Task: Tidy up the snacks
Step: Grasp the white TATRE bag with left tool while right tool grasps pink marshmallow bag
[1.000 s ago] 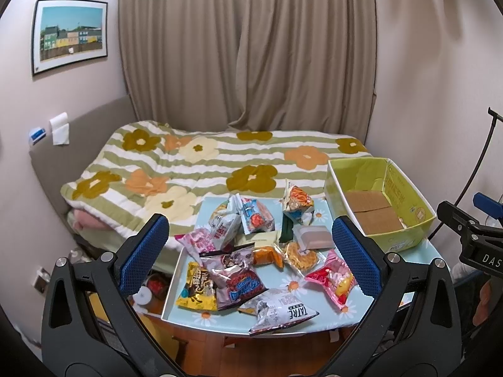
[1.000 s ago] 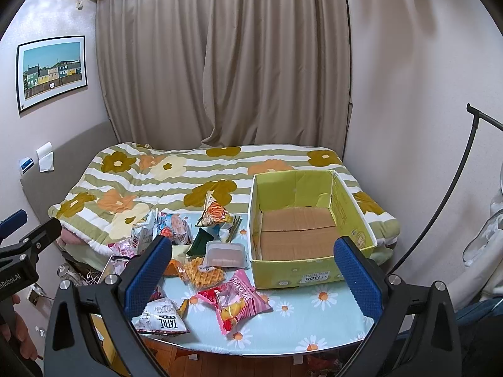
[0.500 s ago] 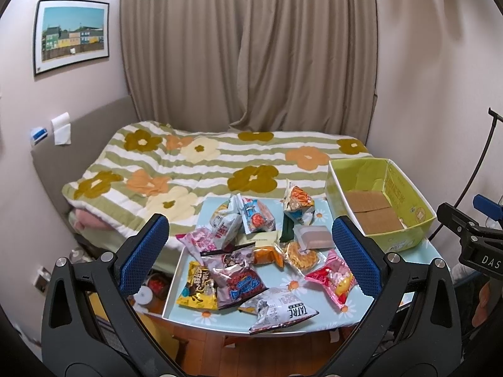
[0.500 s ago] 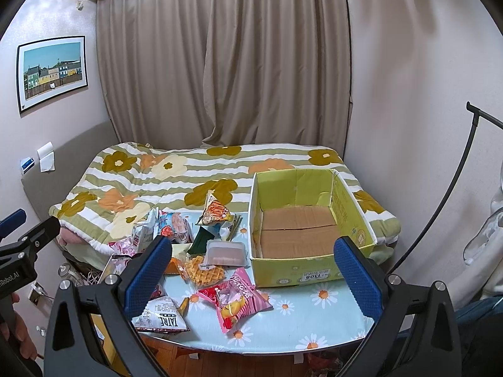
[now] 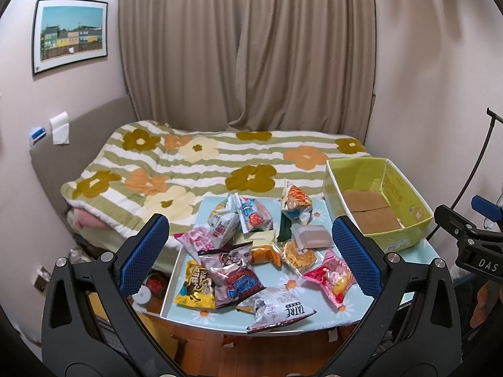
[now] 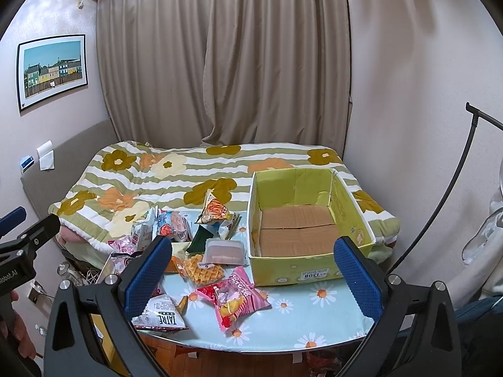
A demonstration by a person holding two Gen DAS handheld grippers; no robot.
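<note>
the left hand-held gripper (image 5: 250,259) hung wide open and empty above the near edge of the bench (image 6: 314,311). at the frame's left and centre, the snacks (image 5: 248,251) lay in a loose heap on the daisy cloth, none sorted. the white packet (image 6: 162,314) sat nearest, the pink packet (image 6: 234,295) just right of it. toward the right stood the green box (image 6: 301,276), with nothing inside. the right hand-held gripper (image 6: 251,278) was likewise open, gripping nothing. by my reckoning the work had barely begun.
</note>
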